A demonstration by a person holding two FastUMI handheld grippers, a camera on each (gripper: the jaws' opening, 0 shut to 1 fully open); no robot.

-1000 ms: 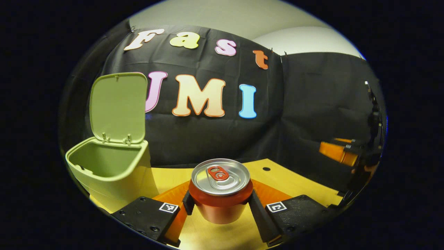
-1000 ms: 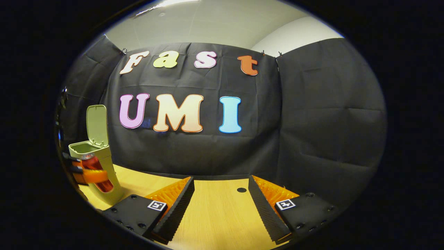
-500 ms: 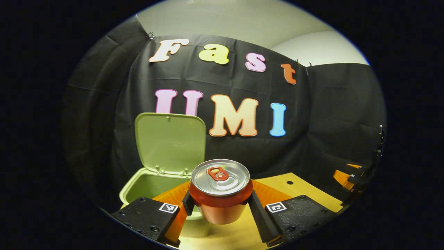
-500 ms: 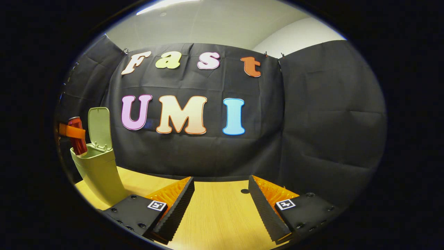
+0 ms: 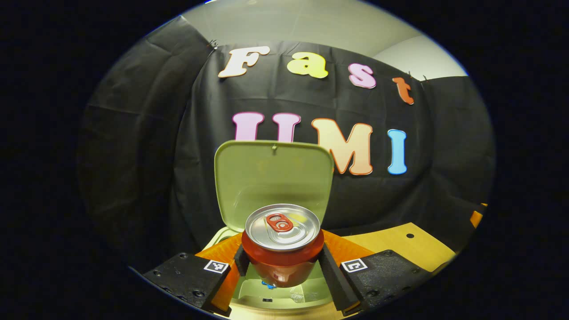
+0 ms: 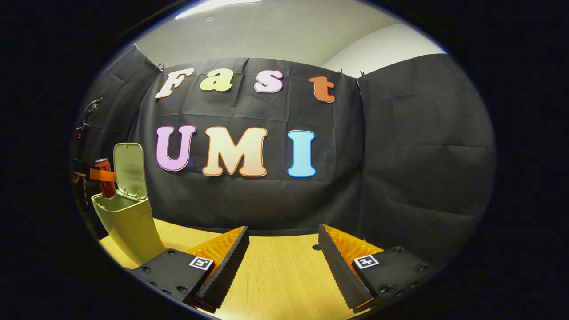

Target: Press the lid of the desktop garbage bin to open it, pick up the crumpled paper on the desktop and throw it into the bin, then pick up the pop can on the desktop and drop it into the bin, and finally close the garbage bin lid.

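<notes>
1. The counter [image 6: 275, 280] carried the green garbage bin [image 6: 126, 231] near its left end, well apart from the right claw.
2. The bin's lid [image 5: 273, 178] stood upright and open behind the mouth; something small and pale lay inside on the bin floor, too dim to tell whether it was the crumpled paper.
3. The left claw [image 5: 282, 262] was clamped on the pop can [image 5: 282, 242], both fingers against its sides, holding it upright directly over the open mouth.
4. The right claw [image 6: 282, 262] hung wide and empty above bare counter.
5. Judged from this, the drop would go best with the can centred over the opening, clear of rim and lid, lowered slightly and released by a smooth, even spread of the fingers.
</notes>
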